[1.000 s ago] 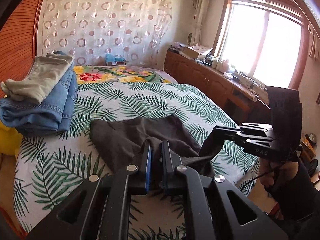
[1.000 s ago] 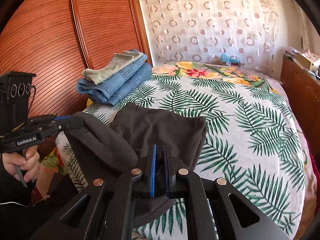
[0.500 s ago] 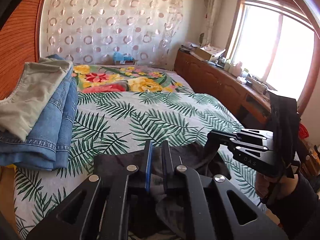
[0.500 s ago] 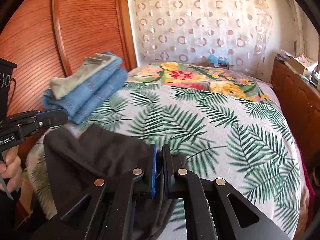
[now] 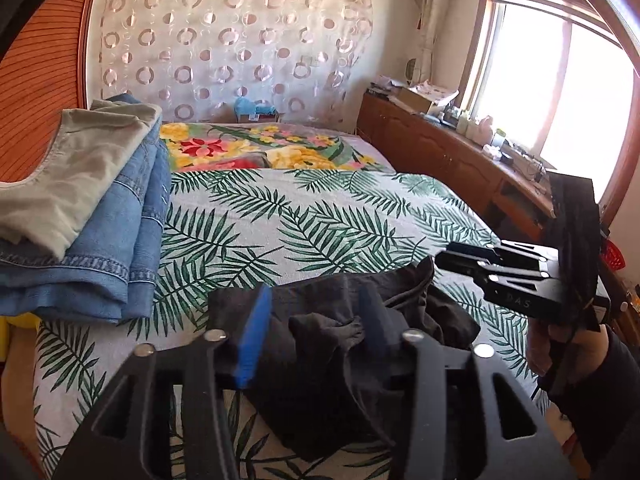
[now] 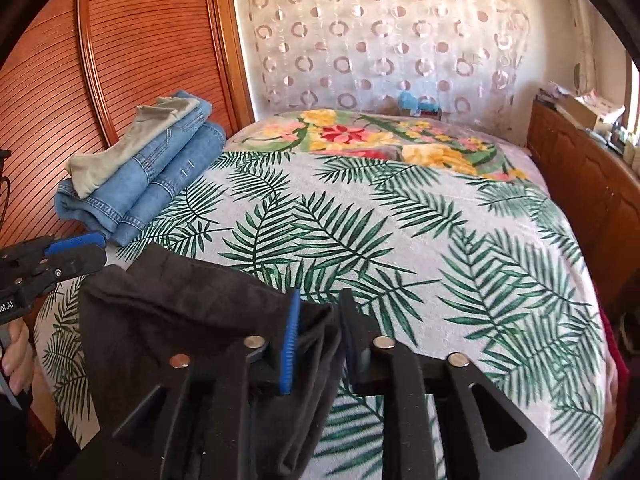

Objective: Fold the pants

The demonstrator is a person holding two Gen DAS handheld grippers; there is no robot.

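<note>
Your left gripper (image 5: 312, 332) hangs with its jaws parted over the near edge of the bed (image 5: 320, 216), both of your tools having just been opening after the fold; a bunched ridge of the dark pants (image 5: 332, 320) sits between its fingers, the blue pad (image 5: 253, 340) clear of the cloth. Your right gripper (image 6: 318, 344) stands narrower, jaws apart, with a fold of the same pants (image 6: 180, 312) between them (whether its pads touch the fabric cannot be told). The pants lie in a rumpled heap on the palm-leaf bedspread (image 6: 400, 240) at the bed's near edge. Well apart, beside the slatted wooden wardrobe (image 6: 100, 80), sits a stack of folded jeans (image 6: 160, 184) topped by a khaki garment (image 6: 132, 144).
</note>
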